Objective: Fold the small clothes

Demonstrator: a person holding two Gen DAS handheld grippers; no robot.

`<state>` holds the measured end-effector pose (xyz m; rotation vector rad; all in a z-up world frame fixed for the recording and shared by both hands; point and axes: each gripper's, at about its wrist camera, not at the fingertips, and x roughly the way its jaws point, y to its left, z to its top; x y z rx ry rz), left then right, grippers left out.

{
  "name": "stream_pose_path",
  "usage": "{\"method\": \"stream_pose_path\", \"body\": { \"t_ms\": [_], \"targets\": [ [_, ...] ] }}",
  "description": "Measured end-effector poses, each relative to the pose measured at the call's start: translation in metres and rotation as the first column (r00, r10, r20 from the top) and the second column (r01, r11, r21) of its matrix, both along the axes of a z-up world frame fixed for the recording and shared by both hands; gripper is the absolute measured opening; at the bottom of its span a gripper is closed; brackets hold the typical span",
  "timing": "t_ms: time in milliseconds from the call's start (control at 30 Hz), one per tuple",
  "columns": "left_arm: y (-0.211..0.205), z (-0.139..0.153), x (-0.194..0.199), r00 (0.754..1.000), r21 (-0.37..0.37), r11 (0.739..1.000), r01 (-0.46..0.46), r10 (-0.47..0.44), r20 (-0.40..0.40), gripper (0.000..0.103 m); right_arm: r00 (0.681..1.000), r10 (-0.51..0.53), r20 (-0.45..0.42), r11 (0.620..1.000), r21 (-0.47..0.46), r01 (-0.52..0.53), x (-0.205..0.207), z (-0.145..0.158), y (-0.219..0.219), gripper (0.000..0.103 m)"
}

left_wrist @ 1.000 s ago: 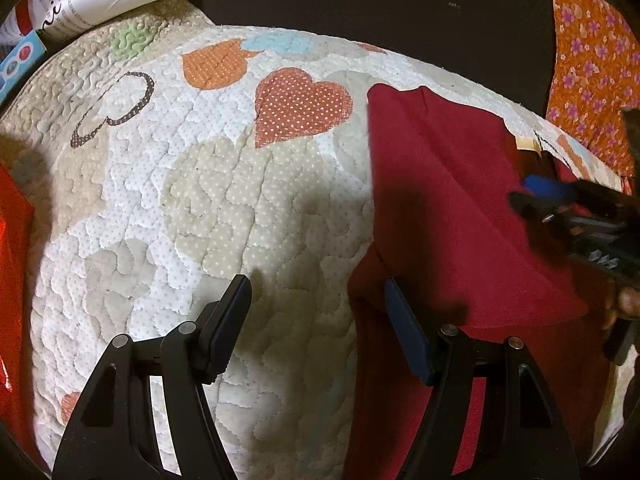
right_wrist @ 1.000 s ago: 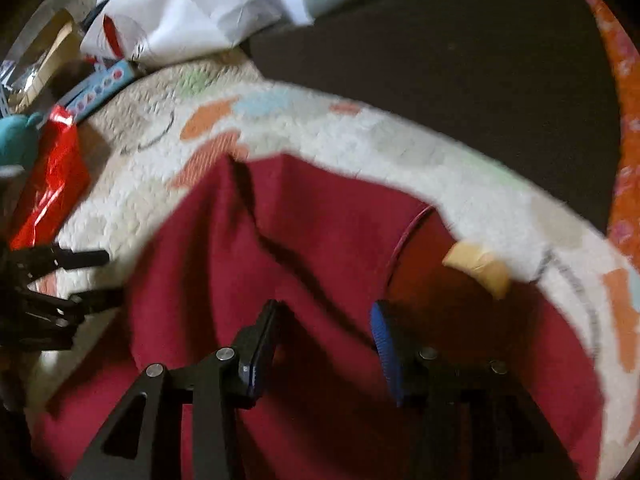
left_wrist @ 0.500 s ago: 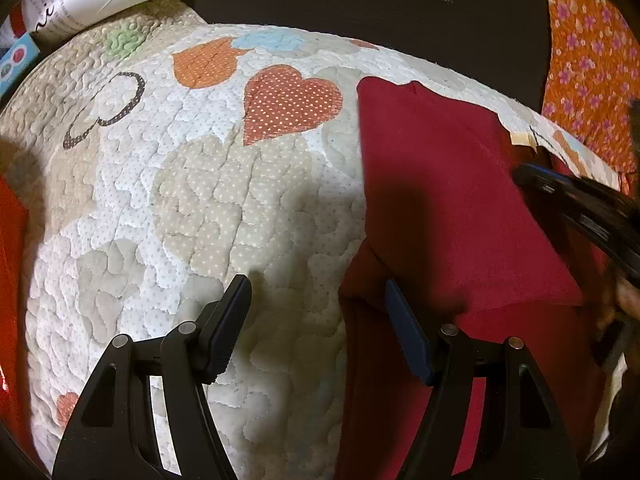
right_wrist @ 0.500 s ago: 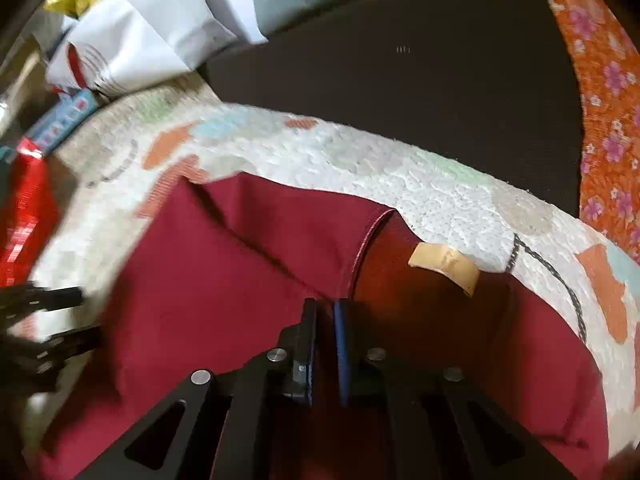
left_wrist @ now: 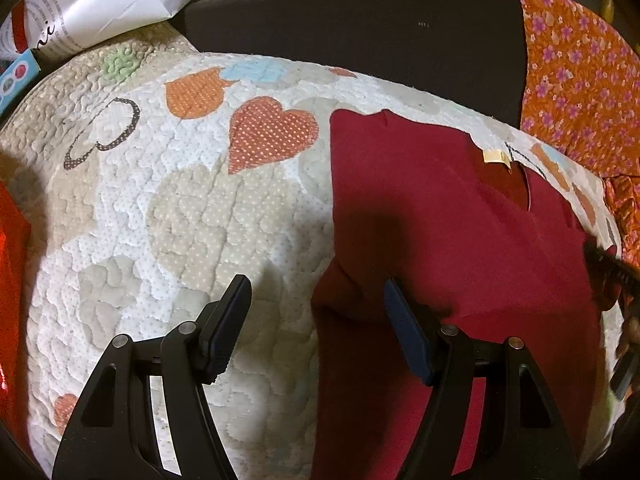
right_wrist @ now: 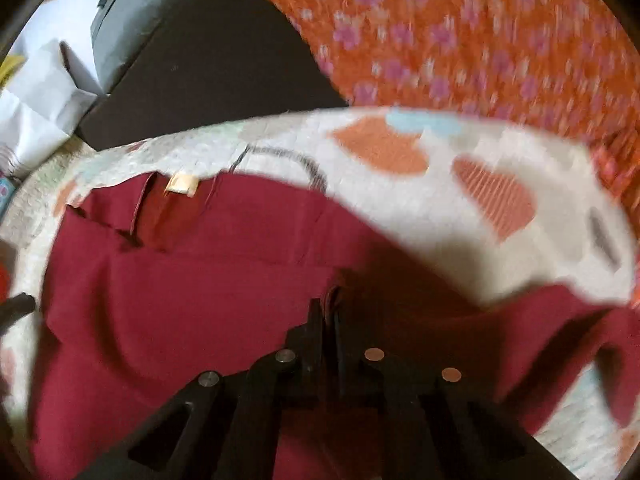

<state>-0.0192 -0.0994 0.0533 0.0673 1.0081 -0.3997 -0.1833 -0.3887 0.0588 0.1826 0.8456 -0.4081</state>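
Note:
A dark red small shirt point(left_wrist: 440, 220) lies on a heart-patterned quilt point(left_wrist: 180, 220), its neck label point(left_wrist: 496, 157) toward the far edge. My left gripper point(left_wrist: 316, 284) hovers open over the shirt's left edge, with its right finger above the red cloth and its left finger above the quilt. In the right wrist view my right gripper point(right_wrist: 328, 308) is shut, with a fold of the red shirt point(right_wrist: 180, 300) pinched between its fingers at the shirt's right side. The label point(right_wrist: 182, 186) shows at upper left. That view is motion-blurred.
An orange floral cloth point(left_wrist: 580, 80) covers the right side beyond the quilt. A dark cushion point(left_wrist: 360, 28) runs along the back, with a white paper bag point(left_wrist: 100, 4) at the back left. A shiny red package point(left_wrist: 10, 280) sits at the left edge.
My right gripper swung from the shirt's middle to its right side, rolled, and went from open to shut on the cloth. The shirt's left part now lies folded flat. My left gripper stayed put.

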Motion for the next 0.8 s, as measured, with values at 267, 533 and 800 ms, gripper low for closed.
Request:
{"method": "stream_pose_path", "body": {
  "t_ms": [267,533,800],
  "targets": [
    [-0.013,-0.016,0.000,0.999,0.040,0.998,0.041,-0.040,-0.033,0.069,0.993,-0.119,0.017,0.993,-0.007,0.119,0.009,-0.017,-0.024,0.012],
    [-0.008,-0.005,-0.005,0.999,0.006,0.999,0.034,-0.034,-0.008,0.069,0.943,-0.306,0.134,0.937,0.216,0.273,-0.099,0.009,-0.037,0.034],
    [-0.011,-0.003,-0.012,0.999,0.010,0.999,0.049,-0.049,-0.004,0.069,0.799,-0.565,0.206,0.788,0.422,0.448,-0.175,0.005,-0.091,0.041]
  ]
}}
